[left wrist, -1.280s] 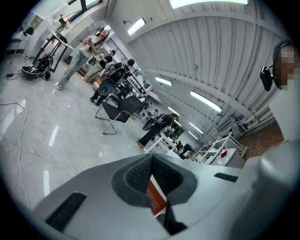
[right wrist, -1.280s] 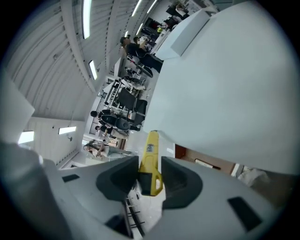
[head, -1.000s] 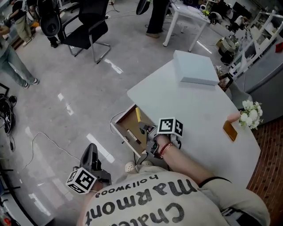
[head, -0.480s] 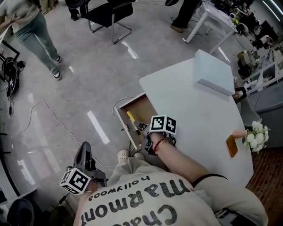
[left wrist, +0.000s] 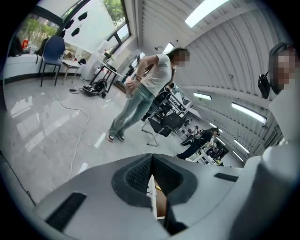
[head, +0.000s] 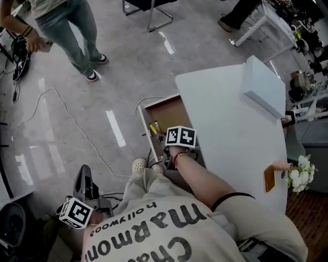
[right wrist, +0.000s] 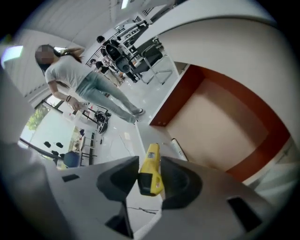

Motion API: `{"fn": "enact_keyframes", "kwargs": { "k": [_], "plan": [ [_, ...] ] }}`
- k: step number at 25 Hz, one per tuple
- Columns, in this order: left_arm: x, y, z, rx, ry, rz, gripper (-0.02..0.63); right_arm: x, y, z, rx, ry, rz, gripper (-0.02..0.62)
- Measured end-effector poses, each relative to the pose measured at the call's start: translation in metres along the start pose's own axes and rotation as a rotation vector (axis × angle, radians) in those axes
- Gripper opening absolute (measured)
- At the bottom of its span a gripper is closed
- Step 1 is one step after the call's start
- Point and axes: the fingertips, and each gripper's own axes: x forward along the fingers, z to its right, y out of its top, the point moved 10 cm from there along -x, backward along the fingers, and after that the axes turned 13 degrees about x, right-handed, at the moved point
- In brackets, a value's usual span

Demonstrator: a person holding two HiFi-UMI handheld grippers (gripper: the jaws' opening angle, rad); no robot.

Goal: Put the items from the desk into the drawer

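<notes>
The wooden drawer (head: 171, 110) stands pulled out from the white desk (head: 230, 117). My right gripper (head: 163, 142) reaches down over its near part, shut on a yellow utility knife (head: 153, 128). In the right gripper view the knife (right wrist: 151, 171) sits between both pads and points past them toward the drawer's floor (right wrist: 225, 117), where a slim white pen-like thing (right wrist: 178, 149) lies. My left gripper (head: 84, 179) hangs low at the left, away from the desk, over the floor. Its jaws (left wrist: 151, 157) are closed tip to tip with nothing held.
On the desk are a white box (head: 264, 87), an orange-brown flat item (head: 269, 178) and white flowers (head: 300, 174) at its right edge. A person (head: 66, 25) stands on the grey floor, where a cable (head: 66, 123) trails. A chair's legs (head: 154, 7) show at the top.
The right gripper has sunk lower into the open drawer with the yellow knife. The left gripper has shifted lower left. The head view has swung, so the desk sits further right.
</notes>
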Motion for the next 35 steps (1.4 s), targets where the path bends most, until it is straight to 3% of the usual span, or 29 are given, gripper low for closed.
{"fn": "enact_keyframes", "kwargs": {
  "k": [6,8,10,12,19,24,29,35],
  "plan": [
    [-0.012,-0.015,-0.013,-0.021,0.057,-0.002,0.002,0.023,-0.001,0.011,-0.122,-0.091,0.003,0.144],
    [-0.015,-0.020,-0.017,-0.026,0.077,-0.009,0.002,0.029,-0.002,0.012,-0.205,-0.131,0.018,0.002],
    [-0.017,-0.026,-0.021,-0.036,0.092,-0.016,0.002,0.038,-0.008,0.011,-0.351,-0.179,-0.005,0.002],
    [-0.018,-0.030,-0.025,-0.040,0.104,-0.025,0.002,0.052,-0.014,0.016,-0.422,-0.207,-0.042,0.002],
    [-0.018,-0.039,-0.035,-0.039,0.120,-0.053,0.002,0.071,-0.027,0.048,-0.331,-0.262,-0.088,0.002],
    [-0.010,-0.041,-0.033,-0.038,0.111,-0.053,0.002,0.064,-0.025,0.051,-0.316,-0.251,-0.061,0.003],
    [0.005,-0.037,-0.021,-0.029,0.068,-0.058,0.002,0.042,-0.013,0.025,-0.311,-0.161,0.017,0.003],
    [0.036,-0.021,0.013,0.003,-0.040,-0.044,0.002,-0.014,0.013,-0.017,-0.276,-0.025,0.159,0.003]
  ]
}}
